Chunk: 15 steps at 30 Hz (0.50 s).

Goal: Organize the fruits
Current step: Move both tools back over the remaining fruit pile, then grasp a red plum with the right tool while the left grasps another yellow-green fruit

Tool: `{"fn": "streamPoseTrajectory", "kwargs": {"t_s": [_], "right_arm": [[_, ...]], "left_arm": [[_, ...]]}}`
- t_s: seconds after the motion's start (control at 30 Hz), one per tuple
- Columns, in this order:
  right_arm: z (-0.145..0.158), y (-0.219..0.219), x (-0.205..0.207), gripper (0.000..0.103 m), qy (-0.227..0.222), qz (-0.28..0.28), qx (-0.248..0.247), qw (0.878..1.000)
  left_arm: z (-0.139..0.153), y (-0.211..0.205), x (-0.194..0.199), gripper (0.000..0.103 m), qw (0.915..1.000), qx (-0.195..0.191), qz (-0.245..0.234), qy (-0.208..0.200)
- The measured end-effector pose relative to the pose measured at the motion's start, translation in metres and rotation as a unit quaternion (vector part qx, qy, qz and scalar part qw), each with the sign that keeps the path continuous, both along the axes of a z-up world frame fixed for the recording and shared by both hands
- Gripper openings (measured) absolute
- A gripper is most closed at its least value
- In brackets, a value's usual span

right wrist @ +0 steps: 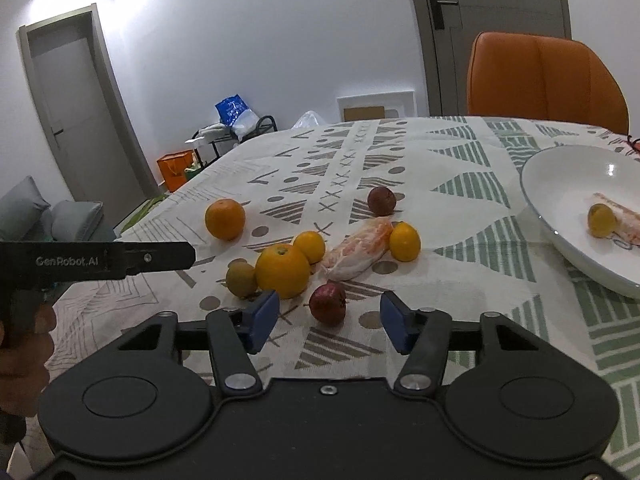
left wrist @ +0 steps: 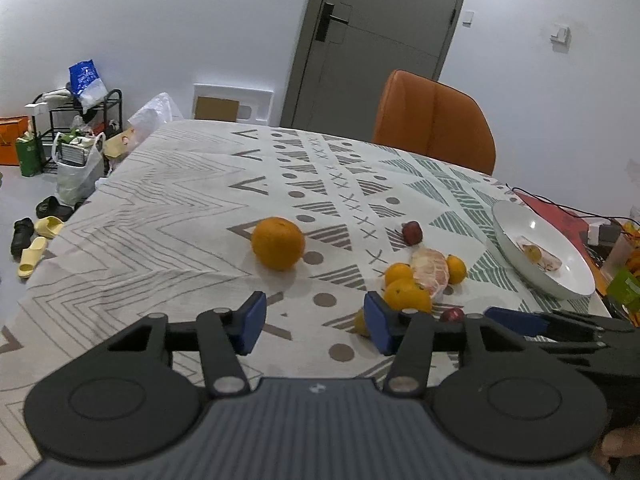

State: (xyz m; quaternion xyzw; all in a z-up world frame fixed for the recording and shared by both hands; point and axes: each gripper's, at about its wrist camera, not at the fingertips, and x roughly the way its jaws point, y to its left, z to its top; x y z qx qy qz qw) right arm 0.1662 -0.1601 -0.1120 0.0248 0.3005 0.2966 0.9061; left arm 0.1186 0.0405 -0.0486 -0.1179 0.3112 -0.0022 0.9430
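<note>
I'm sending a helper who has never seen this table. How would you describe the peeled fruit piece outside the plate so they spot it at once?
Start at the white plate on the patterned tablecloth, then look left to the fruit cluster. In its middle lies the peeled citrus piece, between two small orange fruits. It alone is pale, pinkish, skinless and elongated.

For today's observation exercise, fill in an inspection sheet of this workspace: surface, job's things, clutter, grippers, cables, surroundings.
Surface: patterned tablecloth over the table.
Job's things: large orange apart; cluster around peeled citrus; dark red fruit nearest; white plate holds a small yellow fruit.
Clutter: items at the table's right end, unclear.
Grippers: left gripper and right gripper open, empty.
Cables: black cable beyond plate.
Surroundings: orange chair, doors, shoe rack.
</note>
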Motion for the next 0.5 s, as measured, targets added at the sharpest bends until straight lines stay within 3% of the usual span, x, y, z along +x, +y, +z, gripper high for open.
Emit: {"fn": "streamPoseTrajectory", "kwargs": {"t_s": [0.1,0.23,0.3,0.5], "right_arm": [[-0.003,0.005,0.004,0.049,0.005,0.003,-0.005,1.0],[-0.008,0.006,0.007,0.032,0.017,0.01,0.002,1.0],[-0.008,0.003,0.008,0.018,0.027,0.016,0.015,0.999],[-0.006,-0.008,0.005,0.018,0.026,0.004,0.024,0.999]], "left_arm": [[-0.002,-0.003,0.003,0.05,1.0,-0.001,-0.004,0.002],[-0.004,-0.006,0.006,0.048,0.9999,0.0,-0.009,0.006],[-0.005,-0.008,0.007,0.048,0.9999,0.0,-0.011,0.008],[-0.008,-0.016,0.01,0.048,0.9997,0.003,-0.022,0.011]]}}
